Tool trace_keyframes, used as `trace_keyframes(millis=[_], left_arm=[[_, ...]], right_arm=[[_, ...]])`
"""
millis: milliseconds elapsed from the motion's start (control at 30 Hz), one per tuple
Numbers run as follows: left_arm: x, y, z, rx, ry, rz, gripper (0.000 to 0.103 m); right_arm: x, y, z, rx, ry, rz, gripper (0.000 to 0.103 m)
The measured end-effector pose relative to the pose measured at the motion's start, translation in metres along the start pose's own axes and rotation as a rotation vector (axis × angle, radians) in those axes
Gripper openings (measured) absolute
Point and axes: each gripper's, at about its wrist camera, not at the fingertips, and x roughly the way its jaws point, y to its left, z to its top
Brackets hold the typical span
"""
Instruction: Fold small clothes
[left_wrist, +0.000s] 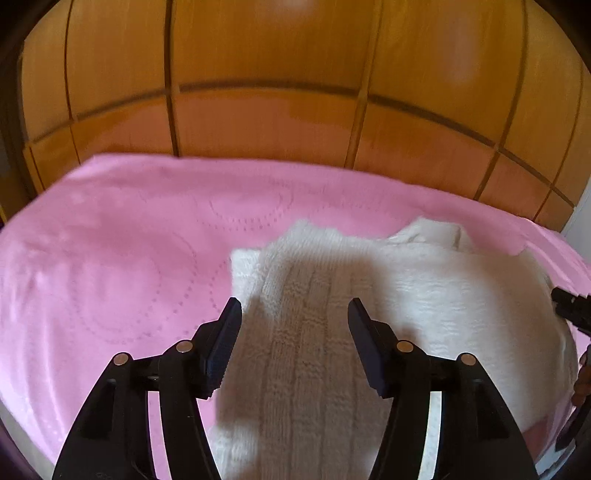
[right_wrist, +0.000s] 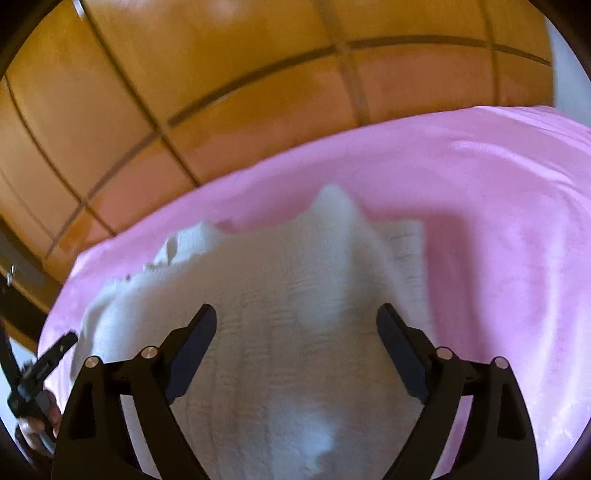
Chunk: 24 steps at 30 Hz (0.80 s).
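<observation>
A small white knitted garment (left_wrist: 369, 306) lies partly folded on a pink blanket (left_wrist: 110, 266). My left gripper (left_wrist: 293, 306) is open and empty, its jaws wide apart above the garment's left part. In the right wrist view the same garment (right_wrist: 295, 295) lies on the pink blanket (right_wrist: 498, 221). My right gripper (right_wrist: 297, 312) is open and empty above the garment's middle. The other gripper's tip shows at the edge of each view, at the right in the left wrist view (left_wrist: 572, 306) and at the left in the right wrist view (right_wrist: 48, 358).
A wooden panelled wall (left_wrist: 277, 92) stands behind the blanket's far edge and also shows in the right wrist view (right_wrist: 184, 92). Open pink blanket lies left of the garment in the left wrist view and right of it in the right wrist view.
</observation>
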Motion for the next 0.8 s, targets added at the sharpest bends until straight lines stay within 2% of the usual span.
trace_keyframes(millis=[100, 200, 333, 500, 567, 800], left_arm=[[-0.015, -0.002, -0.004, -0.006, -0.018, -0.005, 0.059], [-0.024, -0.004, -0.007, -0.009, -0.025, -0.008, 0.059], [-0.032, -0.003, -0.011, -0.021, -0.026, -0.018, 0.059], [-0.041, -0.004, -0.020, -0.024, -0.028, -0.012, 0.059], [-0.042, -0.004, -0.021, -0.028, -0.026, -0.016, 0.059], [-0.042, -0.009, -0.030, -0.031, -0.010, -0.030, 0.059]], right_arm=[[0.000, -0.022, -0.002, 0.052, 0.013, -0.038, 0.090], [0.010, -0.039, -0.009, 0.117, 0.073, 0.005, 0.090], [0.008, -0.038, -0.020, 0.109, 0.077, 0.022, 0.090], [-0.002, -0.037, -0.030, 0.102, 0.090, 0.057, 0.079], [-0.008, -0.038, -0.034, 0.109, 0.100, 0.083, 0.070], [-0.017, -0.042, -0.045, 0.125, 0.125, 0.123, 0.069]])
